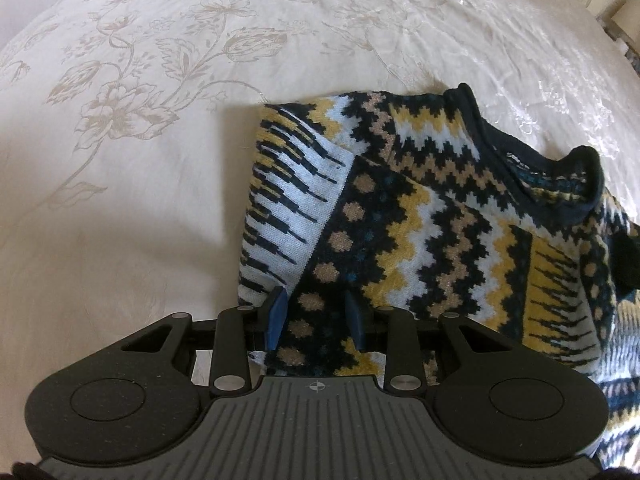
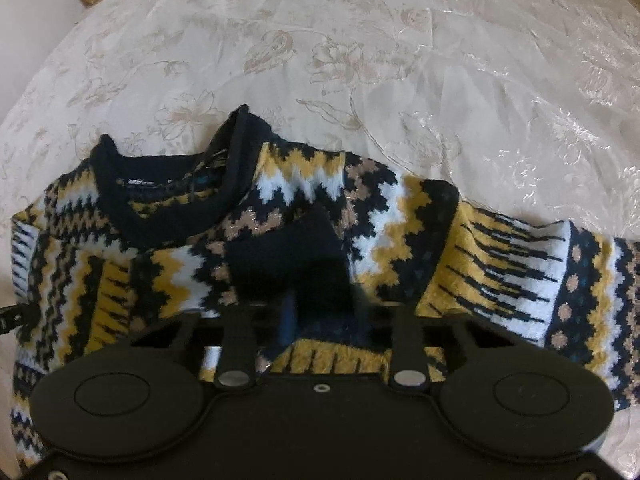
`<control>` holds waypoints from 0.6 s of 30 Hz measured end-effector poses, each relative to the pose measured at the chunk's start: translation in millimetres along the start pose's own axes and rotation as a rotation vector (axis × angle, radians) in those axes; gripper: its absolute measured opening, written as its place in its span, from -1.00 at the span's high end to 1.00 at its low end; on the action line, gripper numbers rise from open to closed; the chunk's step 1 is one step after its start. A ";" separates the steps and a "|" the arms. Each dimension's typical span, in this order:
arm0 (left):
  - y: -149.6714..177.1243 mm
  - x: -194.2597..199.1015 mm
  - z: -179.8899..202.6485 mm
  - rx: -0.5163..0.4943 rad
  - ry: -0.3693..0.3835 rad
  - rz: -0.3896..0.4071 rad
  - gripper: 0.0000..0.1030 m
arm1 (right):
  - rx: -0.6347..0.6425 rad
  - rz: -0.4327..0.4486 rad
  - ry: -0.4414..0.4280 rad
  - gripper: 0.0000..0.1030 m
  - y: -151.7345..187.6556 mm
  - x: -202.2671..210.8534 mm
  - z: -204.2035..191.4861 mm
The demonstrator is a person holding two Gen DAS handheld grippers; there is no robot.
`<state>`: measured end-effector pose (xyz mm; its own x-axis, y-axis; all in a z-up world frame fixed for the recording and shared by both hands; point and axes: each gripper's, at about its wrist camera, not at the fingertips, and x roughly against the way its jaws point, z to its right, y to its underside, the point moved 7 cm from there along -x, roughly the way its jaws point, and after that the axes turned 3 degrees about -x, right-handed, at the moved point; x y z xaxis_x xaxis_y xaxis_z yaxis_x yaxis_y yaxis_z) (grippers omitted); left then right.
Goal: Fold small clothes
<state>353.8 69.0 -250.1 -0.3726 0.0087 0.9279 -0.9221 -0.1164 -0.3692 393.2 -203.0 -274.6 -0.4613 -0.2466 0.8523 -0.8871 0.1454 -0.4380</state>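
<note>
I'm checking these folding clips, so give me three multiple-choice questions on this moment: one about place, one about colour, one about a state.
1. Where does the sweater lie?
A. on a cream floral bedspread
B. in a basket
C. on a hanger

2. What colour is the neckband?
A. red
B. dark navy
C. white

3. How does the left hand-held gripper stand?
A. wide open above bare bedspread
C. out of view
B. closed on a folded-over dotted band of the sweater

Answers: 1 A, the knit lies spread on the floral fabric. 2 B, the rolled band round the neck opening is dark navy. 3 B, the blue fingers flank that band and press on it.
</note>
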 end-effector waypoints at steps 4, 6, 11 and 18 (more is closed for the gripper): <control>-0.1 3.5 0.3 0.007 -0.002 0.007 0.39 | 0.013 0.055 -0.011 0.59 9.4 35.7 -1.9; 0.2 6.8 -1.0 0.022 0.003 0.011 0.39 | 0.013 0.078 0.002 0.60 16.3 51.6 2.0; 3.8 12.5 -3.6 0.047 0.011 0.016 0.39 | -0.044 0.030 0.045 0.60 31.3 55.1 26.8; 7.2 37.8 -6.0 0.074 0.024 0.055 0.38 | -0.069 -0.021 0.051 0.38 45.0 41.5 26.6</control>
<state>332.4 74.5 -218.0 -0.4259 0.0235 0.9045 -0.8901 -0.1900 -0.4142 333.7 -232.2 -266.5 -0.4397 -0.2016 0.8752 -0.8926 0.2066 -0.4008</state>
